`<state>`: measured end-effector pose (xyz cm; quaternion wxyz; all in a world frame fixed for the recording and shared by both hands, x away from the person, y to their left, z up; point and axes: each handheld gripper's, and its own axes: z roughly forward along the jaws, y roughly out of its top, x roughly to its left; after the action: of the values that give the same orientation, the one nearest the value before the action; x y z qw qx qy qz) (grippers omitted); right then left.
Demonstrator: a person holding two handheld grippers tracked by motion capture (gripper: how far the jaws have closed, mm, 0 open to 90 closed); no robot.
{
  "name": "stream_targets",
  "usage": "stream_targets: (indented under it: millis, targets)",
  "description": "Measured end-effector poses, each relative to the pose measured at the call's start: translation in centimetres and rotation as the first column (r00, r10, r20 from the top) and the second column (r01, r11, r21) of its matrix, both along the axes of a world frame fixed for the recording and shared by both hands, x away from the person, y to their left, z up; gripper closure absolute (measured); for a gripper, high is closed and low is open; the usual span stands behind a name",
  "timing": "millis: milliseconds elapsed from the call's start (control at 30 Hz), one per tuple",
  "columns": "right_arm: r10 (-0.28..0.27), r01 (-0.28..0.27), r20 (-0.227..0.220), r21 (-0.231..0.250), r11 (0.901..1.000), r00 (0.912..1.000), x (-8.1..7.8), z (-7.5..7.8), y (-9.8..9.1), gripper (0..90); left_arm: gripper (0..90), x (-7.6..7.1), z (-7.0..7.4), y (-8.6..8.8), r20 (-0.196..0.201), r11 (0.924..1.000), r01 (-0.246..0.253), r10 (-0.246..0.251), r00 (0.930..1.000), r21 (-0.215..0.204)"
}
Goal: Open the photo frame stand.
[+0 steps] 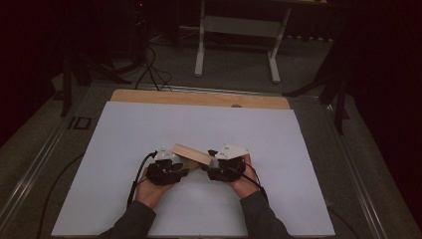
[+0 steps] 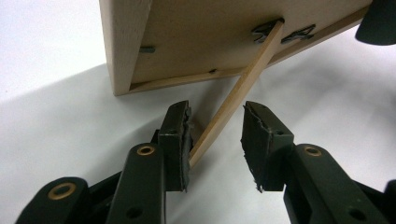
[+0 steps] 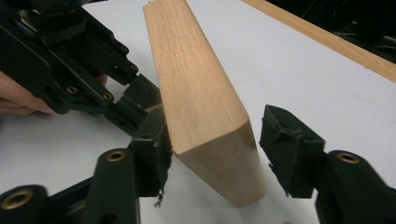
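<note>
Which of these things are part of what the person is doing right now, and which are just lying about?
In use:
- wooden frame, tilted on the white sheet
- thin wooden stand leg on the frame's back, between the left tool pads
- right tool, astride the frame's end

Just lying about:
- white table legs on the floor behind
- black cables on the floor

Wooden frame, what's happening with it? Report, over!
Left gripper open around the stand stick. Right gripper open around the wooden frame edge. Frame tilted on white sheet. Nothing blocking.
</note>
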<state>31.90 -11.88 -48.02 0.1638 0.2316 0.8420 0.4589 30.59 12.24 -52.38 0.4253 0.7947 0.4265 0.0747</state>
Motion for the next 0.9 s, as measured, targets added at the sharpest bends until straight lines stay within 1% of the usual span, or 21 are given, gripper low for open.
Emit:
stream_targets:
  millis: [133, 300, 733, 900]
  targets:
    - [-0.003, 0.003, 0.0, -0.005, 1.0, 1.0, 0.0, -0.02, -0.02, 39.9, 59.2, -0.04, 0.02, 0.04, 0.001, 1.0, 0.001, -0.001, 1.0, 0.004]
    - [-0.004, 0.005, 0.01, -0.028, 0.9996, 0.9999, -0.17, -0.04, 0.08, 38.5, 58.2, -0.1, 0.1, 0.19, 0.003, 1.0, -0.002, 0.002, 1.0, 0.001]
    - [-0.001, 0.001, 0.017, -0.043, 0.9991, 0.9999, -0.28, 0.01, -0.03, 36.4, 57.8, -0.16, 0.27, 0.46, 0.006, 0.9998, -0.006, 0.006, 1.0, -0.019]
    - [0.004, -0.003, 0.016, -0.051, 0.9987, 0.9999, -0.29, 0.0, -0.08, 36.0, 57.7, -0.15, 0.28, 0.51, 0.007, 0.9998, -0.008, 0.008, 0.9999, -0.018]
